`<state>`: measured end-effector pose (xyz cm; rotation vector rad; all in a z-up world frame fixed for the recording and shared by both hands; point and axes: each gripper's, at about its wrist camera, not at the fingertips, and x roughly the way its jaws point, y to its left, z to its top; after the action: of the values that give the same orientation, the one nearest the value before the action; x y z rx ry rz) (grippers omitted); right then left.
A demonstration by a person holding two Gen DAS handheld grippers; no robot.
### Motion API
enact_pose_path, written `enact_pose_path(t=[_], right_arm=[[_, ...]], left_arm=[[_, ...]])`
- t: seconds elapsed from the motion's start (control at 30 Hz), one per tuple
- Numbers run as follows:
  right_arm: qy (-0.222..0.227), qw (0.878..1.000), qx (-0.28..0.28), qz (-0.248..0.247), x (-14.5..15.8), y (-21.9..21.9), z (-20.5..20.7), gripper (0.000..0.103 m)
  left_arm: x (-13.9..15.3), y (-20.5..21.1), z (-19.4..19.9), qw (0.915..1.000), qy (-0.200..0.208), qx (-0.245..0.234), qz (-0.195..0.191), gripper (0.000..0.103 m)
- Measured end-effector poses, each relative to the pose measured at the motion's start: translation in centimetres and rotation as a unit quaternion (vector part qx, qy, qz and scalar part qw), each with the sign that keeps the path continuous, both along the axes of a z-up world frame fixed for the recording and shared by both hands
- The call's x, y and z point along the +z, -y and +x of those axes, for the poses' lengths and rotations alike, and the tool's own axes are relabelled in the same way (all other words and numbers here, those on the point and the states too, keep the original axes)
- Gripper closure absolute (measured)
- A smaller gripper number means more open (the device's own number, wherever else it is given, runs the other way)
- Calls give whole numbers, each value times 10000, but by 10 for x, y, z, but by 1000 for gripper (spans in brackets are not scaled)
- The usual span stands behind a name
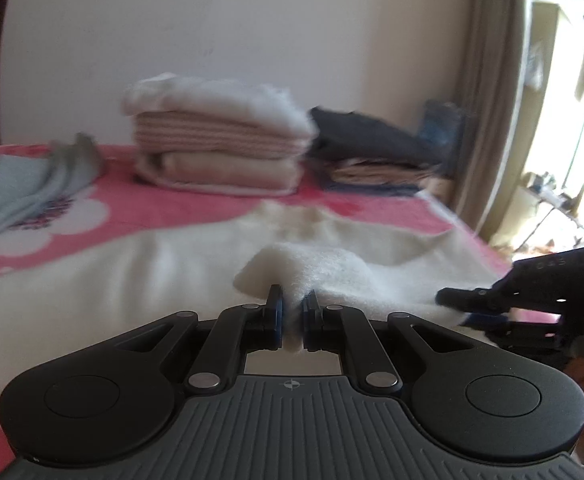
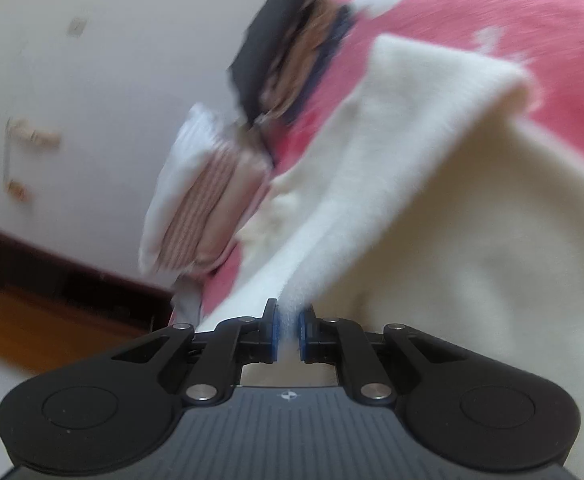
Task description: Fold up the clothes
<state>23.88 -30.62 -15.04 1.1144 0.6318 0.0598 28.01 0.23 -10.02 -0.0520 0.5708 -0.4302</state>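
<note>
The white fleece garment (image 1: 139, 264) (spread over the pink bed (image 1: 139, 204)) is pinched by the left gripper (image 1: 291, 312) and the right gripper (image 2: 289, 326), both clenched on its edge.

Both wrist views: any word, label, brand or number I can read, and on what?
No text reads clearly in either view.
Right claw, seen from the left wrist view: faint raised marks on its black housing, too blurred to read.
Left claw and right claw in its own view: only a small crosshair symbol on each grey base, no letters.
White garment, folded stacks, pink bedcover: flower pattern only, no writing.
</note>
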Motion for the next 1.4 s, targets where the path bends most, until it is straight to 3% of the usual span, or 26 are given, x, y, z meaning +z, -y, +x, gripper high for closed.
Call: enact_pose_path(t=[0.1,0.37,0.53,0.6,0.73,0.87,1.07,1.13,1.17,1.23,1.3,1.37,1.4], right_arm=[[-82,9996,286,-33,-6,-27,18,93],[-195,9966,661,-442,-14,-72,36,93],[-636,9907,958,-722,-41,-87,44,88],[-490,9915,1021,-649,-43,-81,37,86],[-337,9874,1332,-788,-36,-77,23,73],[-330,9791,1539,-1290,-20,-68,-1,70],[-315,9614,961,-2559,4,-41,-45,69],[-325,9424,741,-3245,10,-35,-52,71],[-353,9253,681,-3714,12,-35,-52,71],[-414,8828,572,-4644,15,-35,-54,71],[-454,8399,505,-5385,17,-34,-53,71],[-561,8144,544,-5750,11,-29,-44,70],[-613,8086,591,-5822,6,-26,-39,70]], left_arm=[[-7,-19,14,9996,-119,183,182,96],[-12,-48,26,9984,-191,477,233,95],[-20,-62,23,9954,-432,778,354,78],[-24,-68,22,9937,-528,898,402,70],[-25,-78,19,9909,-662,1099,409,70],[-16,-82,15,9911,-652,1140,226,70],[-13,-53,12,9974,-548,474,-14,69],[-18,-38,16,9978,-603,265,16,66],[-23,-31,20,9973,-705,220,52,66],[-39,-23,31,9935,-1032,410,259,66],[-49,-21,35,9920,-1077,539,377,66],[-50,-19,33,9924,-996,560,458,66],[-50,-18,32,9925,-956,571,498,66]])
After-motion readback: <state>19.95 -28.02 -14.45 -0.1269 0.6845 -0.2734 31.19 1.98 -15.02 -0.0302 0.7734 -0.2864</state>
